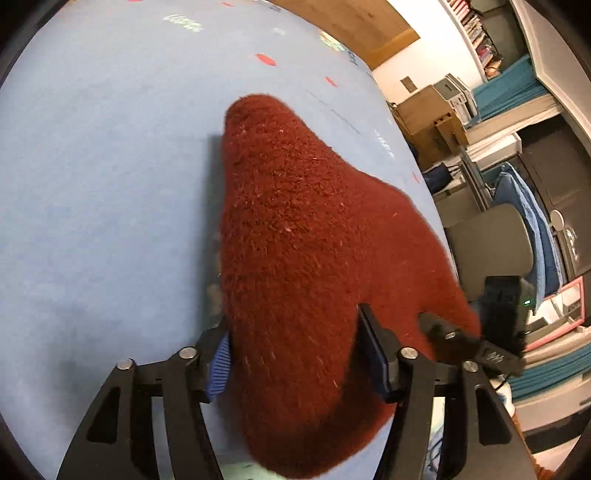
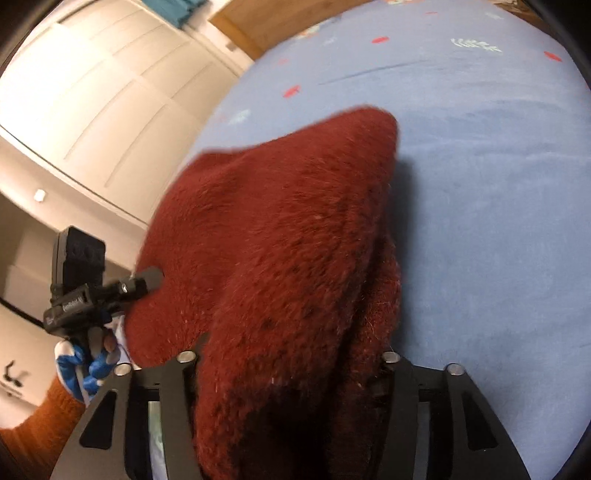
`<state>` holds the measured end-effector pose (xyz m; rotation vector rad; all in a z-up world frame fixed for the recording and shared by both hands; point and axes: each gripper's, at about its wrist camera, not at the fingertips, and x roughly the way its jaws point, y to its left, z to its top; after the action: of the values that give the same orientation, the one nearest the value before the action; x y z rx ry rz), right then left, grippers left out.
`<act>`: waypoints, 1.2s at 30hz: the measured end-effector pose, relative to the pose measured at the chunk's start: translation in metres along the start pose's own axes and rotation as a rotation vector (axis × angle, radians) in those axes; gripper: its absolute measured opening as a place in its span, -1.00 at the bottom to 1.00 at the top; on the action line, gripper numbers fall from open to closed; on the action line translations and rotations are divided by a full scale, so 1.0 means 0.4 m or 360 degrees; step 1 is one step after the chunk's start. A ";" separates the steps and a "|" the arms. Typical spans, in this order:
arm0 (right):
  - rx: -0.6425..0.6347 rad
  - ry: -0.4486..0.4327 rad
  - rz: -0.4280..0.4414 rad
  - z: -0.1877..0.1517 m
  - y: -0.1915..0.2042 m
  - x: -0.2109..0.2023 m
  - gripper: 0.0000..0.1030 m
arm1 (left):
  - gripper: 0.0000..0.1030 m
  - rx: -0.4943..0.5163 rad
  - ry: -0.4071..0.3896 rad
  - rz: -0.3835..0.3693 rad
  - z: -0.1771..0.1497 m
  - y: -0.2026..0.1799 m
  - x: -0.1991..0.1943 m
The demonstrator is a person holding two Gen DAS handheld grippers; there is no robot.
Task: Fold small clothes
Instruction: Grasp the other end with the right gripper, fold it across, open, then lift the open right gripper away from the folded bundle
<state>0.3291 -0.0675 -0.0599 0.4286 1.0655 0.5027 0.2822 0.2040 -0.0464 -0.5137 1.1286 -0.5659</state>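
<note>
Now | left tongs [image 1: 295,350] grip fuzzy maroon garment [image 1: 303,258] | right tongs [image 2: 291,369] grip it too, appearing at 4 o'clock in the left view | garment lifted over blue bedsheet [image 1: 110,184]

A light blue bedsheet [image 1: 110,166] printed with small red and pale leaf-like marks covers the bed. Past its right edge in the left wrist view stand cardboard boxes [image 1: 424,110], a bookshelf [image 1: 476,33] high on the wall, stacked teal fabric [image 1: 506,88] and a grey chair back [image 1: 491,243]. In the right wrist view, white panelled wardrobe doors [image 2: 92,92] rise beyond the sheet's left edge.
</note>
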 end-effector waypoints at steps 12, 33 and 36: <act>-0.0070 -0.0084 -0.0324 -0.031 -0.044 -0.121 0.39 | 0.15 0.0392 -0.0030 0.0303 -0.141 -0.110 -0.003; 0.0331 -0.0149 -0.0364 -0.083 -0.127 -0.162 0.67 | 0.48 0.0431 -0.0205 0.0537 -0.223 -0.182 -0.036; 0.0404 -0.0141 -0.0431 -0.105 -0.128 -0.187 0.67 | 0.48 0.0437 -0.0245 0.0544 -0.263 -0.197 -0.089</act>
<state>0.2712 -0.1488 -0.0530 0.5153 1.0856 0.1069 0.1599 0.1580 -0.0076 -0.1194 0.9470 -0.3675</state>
